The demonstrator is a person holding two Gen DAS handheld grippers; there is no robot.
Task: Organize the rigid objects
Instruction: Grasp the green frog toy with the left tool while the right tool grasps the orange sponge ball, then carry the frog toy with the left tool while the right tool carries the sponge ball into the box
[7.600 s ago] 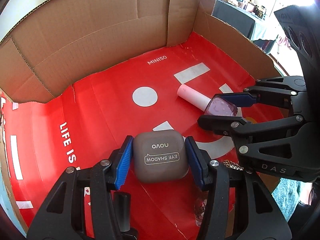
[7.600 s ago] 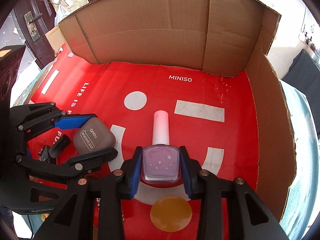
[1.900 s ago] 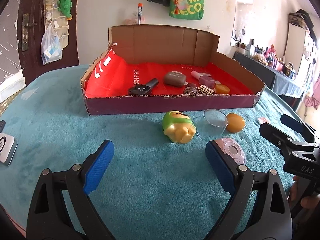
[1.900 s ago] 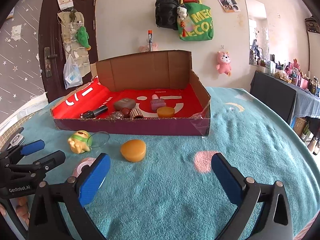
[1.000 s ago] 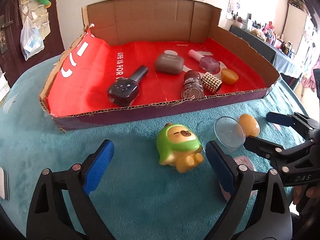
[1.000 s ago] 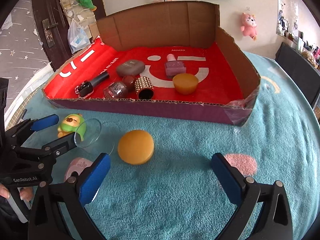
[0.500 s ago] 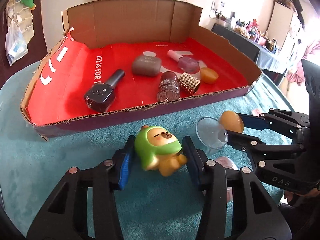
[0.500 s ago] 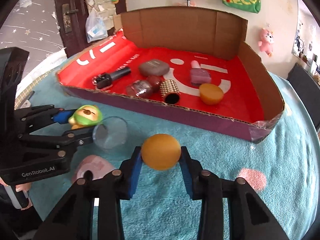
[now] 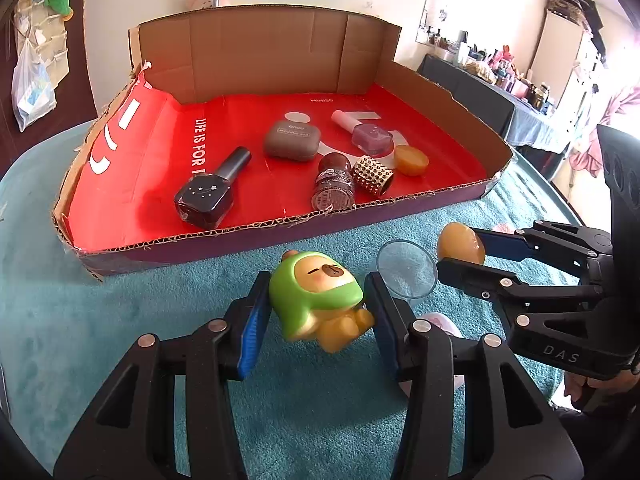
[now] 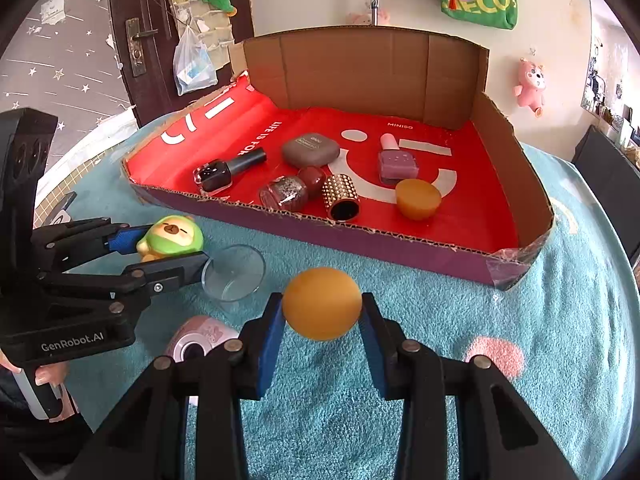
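Note:
My left gripper [image 9: 316, 312] is shut on a green-hooded bear figure [image 9: 316, 296], held just above the teal cloth in front of the cardboard box [image 9: 280, 236]. The same figure [image 10: 170, 238] shows between the left gripper's pads in the right wrist view. My right gripper [image 10: 322, 314] is shut on an orange round puck [image 10: 321, 302], also lifted off the cloth; that puck [image 9: 460, 242] appears at the right in the left wrist view. The red-lined box [image 10: 400, 244] holds nail polish bottles [image 9: 208, 196], a grey eye-shadow case [image 9: 293, 141], a studded gold cap [image 9: 372, 174] and a second orange puck [image 10: 418, 198].
A clear round lid [image 10: 234, 266] lies on the cloth between the grippers. A pink compact [image 10: 196, 342] lies near the front, partly hidden by the right gripper's frame. A person's hand [image 10: 38, 378] holds the left gripper's handle. A dark table with bottles [image 9: 488, 76] stands behind.
Both grippers went from wide open over the cloth to shut, the left on the bear figure, the right on the orange puck. Both things now sit slightly raised.

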